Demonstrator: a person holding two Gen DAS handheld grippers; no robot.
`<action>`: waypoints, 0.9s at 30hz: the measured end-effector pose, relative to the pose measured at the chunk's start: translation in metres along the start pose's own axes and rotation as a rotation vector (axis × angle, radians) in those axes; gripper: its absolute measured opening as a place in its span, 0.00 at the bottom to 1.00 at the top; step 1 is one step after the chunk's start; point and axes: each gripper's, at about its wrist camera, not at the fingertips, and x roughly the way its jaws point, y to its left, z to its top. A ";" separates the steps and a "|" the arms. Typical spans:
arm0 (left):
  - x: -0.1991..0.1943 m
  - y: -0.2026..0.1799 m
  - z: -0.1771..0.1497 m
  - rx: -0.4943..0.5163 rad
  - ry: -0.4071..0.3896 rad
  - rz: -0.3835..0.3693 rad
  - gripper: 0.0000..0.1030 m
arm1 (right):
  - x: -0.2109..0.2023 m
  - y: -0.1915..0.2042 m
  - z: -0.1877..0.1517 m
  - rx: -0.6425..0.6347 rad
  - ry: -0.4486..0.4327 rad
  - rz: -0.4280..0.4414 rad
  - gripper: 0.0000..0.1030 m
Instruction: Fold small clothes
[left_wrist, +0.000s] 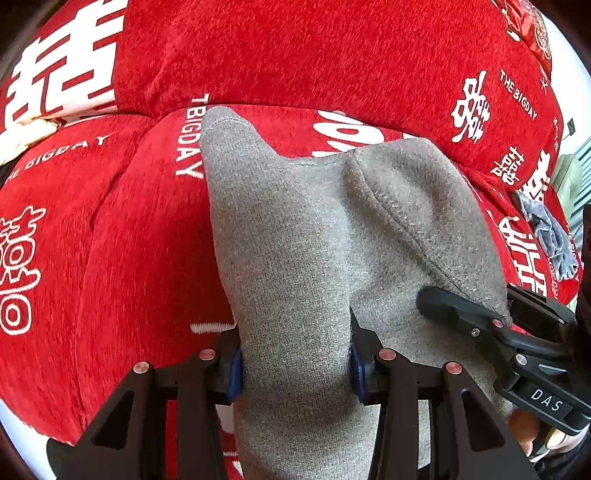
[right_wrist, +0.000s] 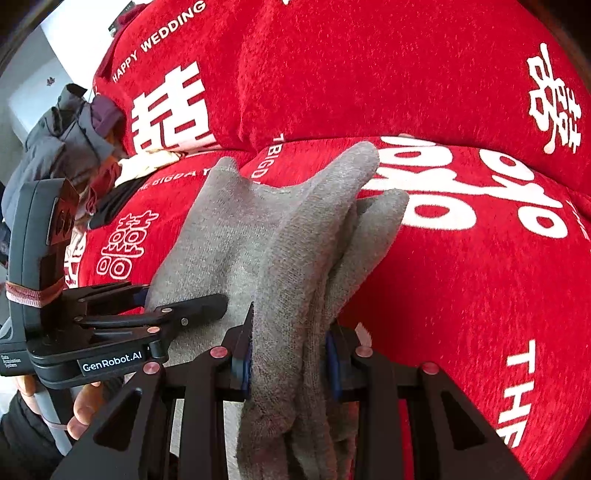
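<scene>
The grey knitted garment (left_wrist: 295, 236), a small piece of soft, fuzzy fleece-like cloth with a stitched seam curving down one side, hangs stretched between the two grippers above a red sofa cover (left_wrist: 140, 236) of plush chenille printed with white characters and the words "THE BIGDAY". The left gripper (left_wrist: 295, 365), a black plastic frame with blue ribbed pads and small pink-red rivets, has its jaws clenched on a thick bunch of the grey cloth, which bulges between the pads and drapes down below them. The right gripper (right_wrist: 290, 358), of the same build, has its jaws clamped on another gathered fold of the same garment, the fabric doubled into several layers there. From both grips the cloth rises forward into two pointed, ear-like corners that lie against the red cover near the crease where the seat cushion meets the backrest. In the left wrist view the right gripper (left_wrist: 476, 325) shows at the right edge, touching the garment's hem, with fingertips (left_wrist: 524, 428) of a hand under it. In the right wrist view the left gripper (right_wrist: 192, 308) reaches in from the left. A crumpled grey-blue cloth (left_wrist: 550, 236) lies well apart on the cover.
</scene>
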 end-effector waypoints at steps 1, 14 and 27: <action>0.000 0.001 -0.002 -0.001 0.002 -0.001 0.44 | 0.001 0.001 -0.001 0.000 0.002 -0.002 0.32; 0.011 0.018 -0.018 -0.013 0.018 -0.033 0.47 | 0.018 -0.002 -0.020 0.017 0.029 -0.033 0.32; -0.012 0.055 -0.040 -0.067 -0.049 -0.039 0.77 | 0.003 -0.043 -0.027 0.171 0.011 -0.063 0.60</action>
